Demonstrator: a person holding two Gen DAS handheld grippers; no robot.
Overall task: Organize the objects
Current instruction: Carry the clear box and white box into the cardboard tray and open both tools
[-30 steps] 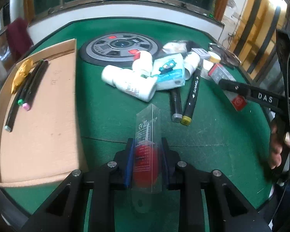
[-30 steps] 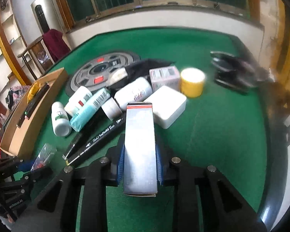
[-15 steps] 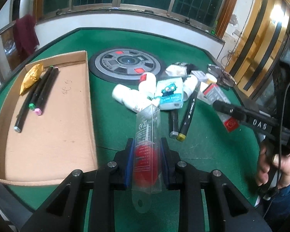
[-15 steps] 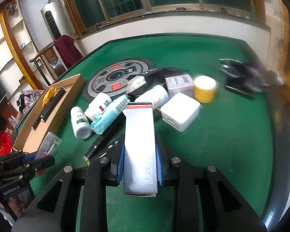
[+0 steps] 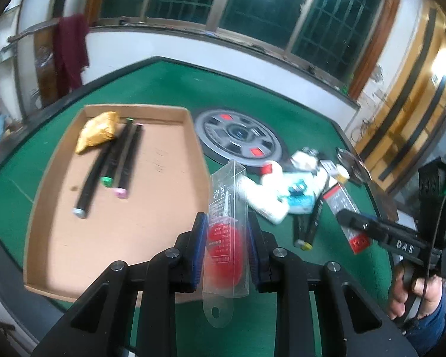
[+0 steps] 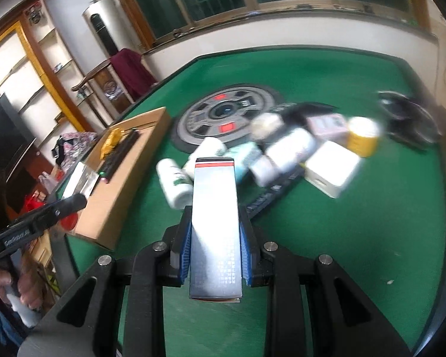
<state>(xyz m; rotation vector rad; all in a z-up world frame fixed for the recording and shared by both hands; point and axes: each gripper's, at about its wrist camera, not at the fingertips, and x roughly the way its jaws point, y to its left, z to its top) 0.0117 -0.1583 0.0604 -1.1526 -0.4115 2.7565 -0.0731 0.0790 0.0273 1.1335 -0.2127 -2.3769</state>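
The left gripper (image 5: 226,247) pinches a clear plastic packet (image 5: 227,232) with a red disc inside, its hang tab trailing toward the camera. The right gripper (image 6: 214,250) clamps a tall silver box (image 6: 214,226) with a red band at its far end. Both loads are held clear of the green surface (image 5: 163,89).

From the left gripper, the cardboard tray (image 5: 41,196) lies at about ten o'clock, its near right corner almost under the packet. Three markers (image 5: 116,163) and a yellow wrapper (image 5: 98,131) fill the tray's far left part; the near half is bare. The remaining clutter (image 6: 282,154) of bottles and boxes sits at about one o'clock from each gripper.

The step in hand looks like carrying both items to the tray. To do it well, bring the packet over the bare cardboard first, clear of the markers, lower it nearly flat, then release. The thin plastic may flex or slip. The right gripper sits well apart from the tray, which lies at ten o'clock in its view, so let it follow second to avoid crowding.
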